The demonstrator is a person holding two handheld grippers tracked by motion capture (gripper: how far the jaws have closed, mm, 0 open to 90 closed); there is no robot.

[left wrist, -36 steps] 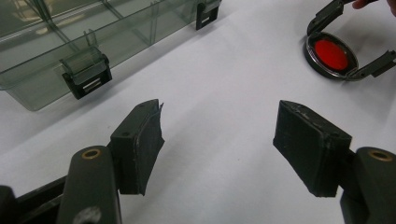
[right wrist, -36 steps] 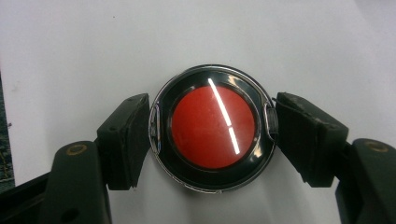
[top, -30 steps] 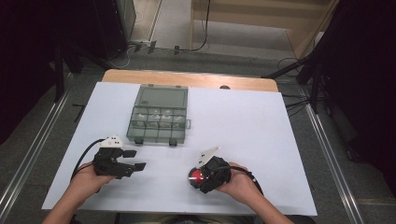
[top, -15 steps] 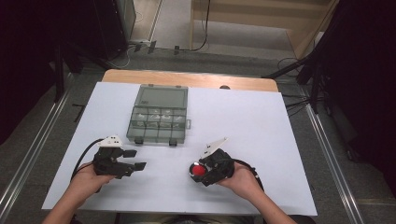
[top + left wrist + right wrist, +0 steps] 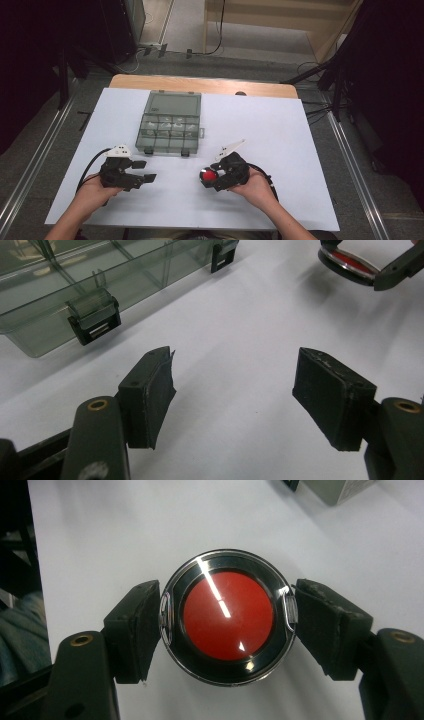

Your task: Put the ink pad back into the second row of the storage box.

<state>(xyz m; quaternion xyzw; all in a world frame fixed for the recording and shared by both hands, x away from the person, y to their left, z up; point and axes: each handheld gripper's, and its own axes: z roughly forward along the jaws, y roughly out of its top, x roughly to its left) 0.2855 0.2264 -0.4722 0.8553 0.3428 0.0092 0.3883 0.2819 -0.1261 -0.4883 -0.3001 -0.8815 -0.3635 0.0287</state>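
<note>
- A white table top (image 5: 300, 150) fills the middle of the frame, with dark floor around it.
- Lower left, the left gripper (image 5: 145, 171) waits wide open and empty.
- Above it sits a clear grey plastic box with little compartments (image 5: 170, 122).
- Lower middle, the right gripper (image 5: 227, 611) has crept a little toward the box since a second ago, its pads squeezing a round red disc with a shiny metal rim (image 5: 228, 616), so the carrying has likely begun.
- Bare white table lies between disc and box, and the table edges are far off.

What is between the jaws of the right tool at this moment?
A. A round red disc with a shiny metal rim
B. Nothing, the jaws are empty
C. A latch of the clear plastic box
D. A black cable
A: in the right gripper view, the two black pads of the right tool press on the sides of the round red disc, which has a shiny metal rim.
</note>
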